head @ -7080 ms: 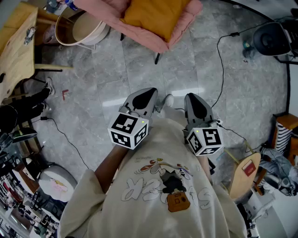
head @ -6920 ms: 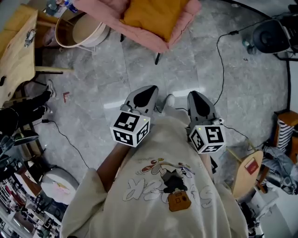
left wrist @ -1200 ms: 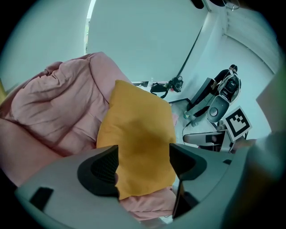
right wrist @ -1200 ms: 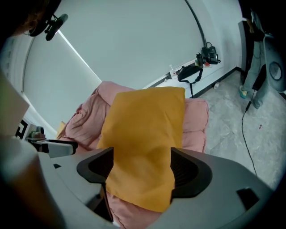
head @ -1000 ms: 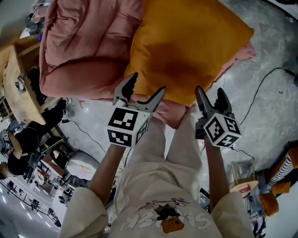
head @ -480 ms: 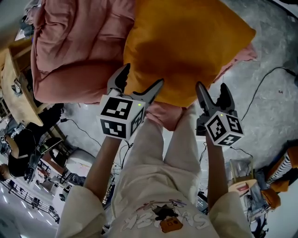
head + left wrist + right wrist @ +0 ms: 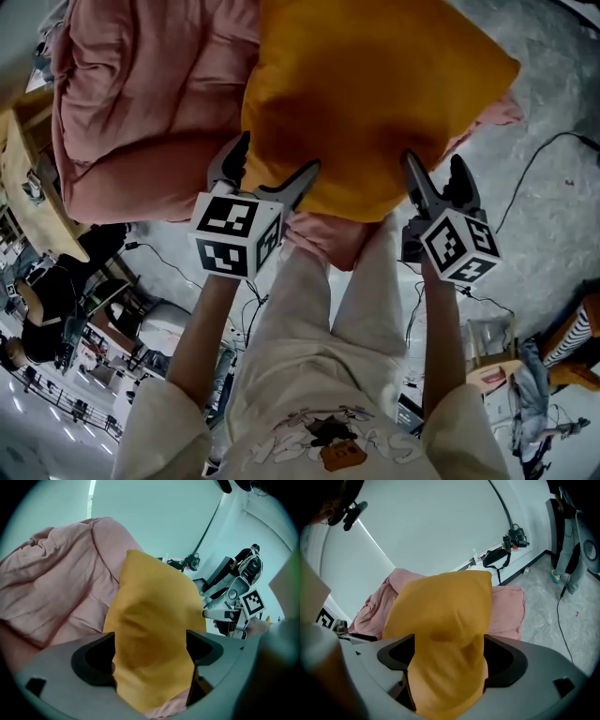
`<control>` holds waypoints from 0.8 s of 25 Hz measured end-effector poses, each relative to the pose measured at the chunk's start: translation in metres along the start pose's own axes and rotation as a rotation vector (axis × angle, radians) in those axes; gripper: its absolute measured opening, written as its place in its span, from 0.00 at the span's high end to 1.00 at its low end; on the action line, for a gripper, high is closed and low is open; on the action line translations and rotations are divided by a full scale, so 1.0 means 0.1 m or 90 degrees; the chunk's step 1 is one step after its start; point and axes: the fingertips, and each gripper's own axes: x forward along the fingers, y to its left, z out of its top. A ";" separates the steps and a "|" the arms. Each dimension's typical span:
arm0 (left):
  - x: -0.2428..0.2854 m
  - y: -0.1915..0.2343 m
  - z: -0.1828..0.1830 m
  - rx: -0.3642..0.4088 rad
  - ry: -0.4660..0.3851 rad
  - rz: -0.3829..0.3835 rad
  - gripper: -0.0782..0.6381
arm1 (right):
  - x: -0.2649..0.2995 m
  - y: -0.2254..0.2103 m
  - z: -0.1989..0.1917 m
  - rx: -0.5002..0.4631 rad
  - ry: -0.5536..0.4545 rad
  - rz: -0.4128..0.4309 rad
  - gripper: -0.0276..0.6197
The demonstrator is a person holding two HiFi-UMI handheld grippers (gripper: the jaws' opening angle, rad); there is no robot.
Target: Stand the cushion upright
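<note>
Both forearms reach forward and down from the person's cream sleeves, roughly parallel, each hand hidden behind its marker cube, the left gripper (image 7: 277,156) tilted more steeply than the right gripper (image 7: 434,161). On both, the fingers stand spread wide, having just been opening, and the cushion (image 7: 375,94) runs between each pair. In the left gripper view its lower corner fills the gap from one finger (image 7: 91,660) to the other. In the right gripper view its near edge does the same between those fingers (image 7: 506,663). Neither pair is clamped on the fabric. Beyond the fingertips the cushion lies on the pink padding (image 7: 141,103), and its near edge overhangs toward the person. It is mustard orange, plump and roughly square with pointed corners, in a soft matte cloth. A shallow dent and a few loose creases show near its middle. The pink padding beneath and left of the left fingers is puffy, wrinkled and quilted into thick rolls, with a rounded hem curling under the cushion just behind the fingers. The fingers themselves are smooth grey plastic, tapering to narrow tips, with dark recessed inner faces. The left cube (image 7: 234,234) and the right cube (image 7: 459,246) are white boxes printed with black square patterns. To the right of the right fingers, the floor (image 7: 553,197) is glossy grey marbled tile, crossed by a thin black cable (image 7: 518,183)
</note>
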 end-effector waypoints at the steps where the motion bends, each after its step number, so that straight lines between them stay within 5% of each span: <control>1: 0.01 0.03 -0.01 -0.004 0.001 0.003 0.24 | 0.02 0.00 0.03 0.000 -0.002 0.000 0.26; 10: 0.21 0.18 -0.10 -0.038 0.013 0.035 0.24 | 0.22 -0.13 0.08 -0.001 0.007 -0.003 0.26; 13: 0.21 0.31 -0.12 -0.057 0.010 0.066 0.41 | 0.31 -0.12 0.07 -0.003 0.019 -0.001 0.26; 20: 0.32 0.31 -0.12 -0.044 0.036 0.073 0.43 | 0.40 -0.16 0.07 -0.014 0.035 0.004 0.27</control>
